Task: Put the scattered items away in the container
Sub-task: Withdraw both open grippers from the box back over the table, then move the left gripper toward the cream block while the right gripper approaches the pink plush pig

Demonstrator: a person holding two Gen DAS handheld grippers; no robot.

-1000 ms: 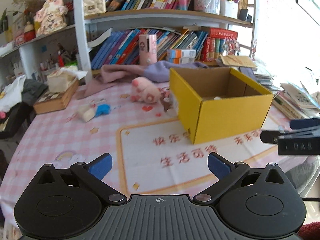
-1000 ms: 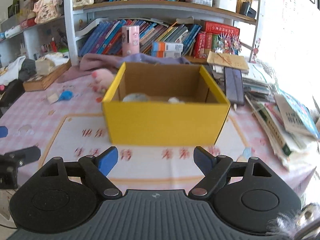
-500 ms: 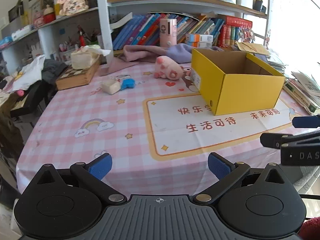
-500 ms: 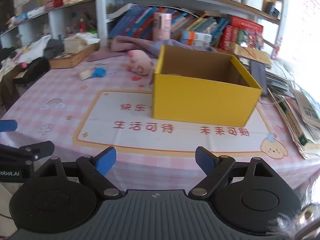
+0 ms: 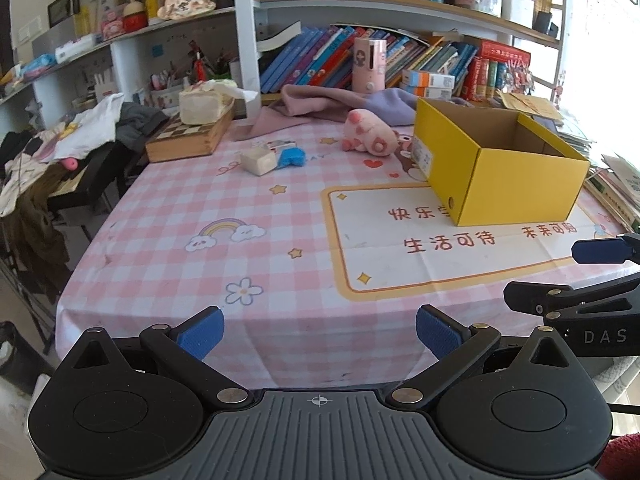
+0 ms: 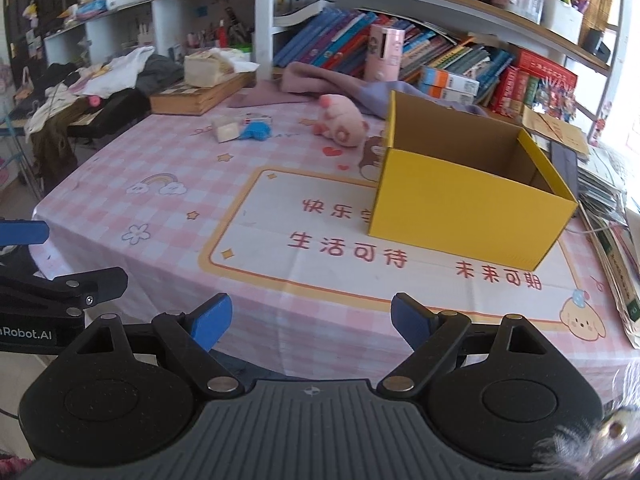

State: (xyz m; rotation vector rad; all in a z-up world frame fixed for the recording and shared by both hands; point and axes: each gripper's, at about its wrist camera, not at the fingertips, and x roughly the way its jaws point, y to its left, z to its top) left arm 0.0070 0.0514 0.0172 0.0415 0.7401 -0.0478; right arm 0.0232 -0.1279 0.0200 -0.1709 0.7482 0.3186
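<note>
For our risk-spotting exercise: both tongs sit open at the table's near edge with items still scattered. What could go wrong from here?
1. The pink plush lies close against the yellow box; grabbing it may nudge the box.
2. The white block and blue item touch, so the left tongs might pinch both or knock one away.
3. All three lie far across the tablecloth; a long reach by the right tongs could clip the box wall.
</note>
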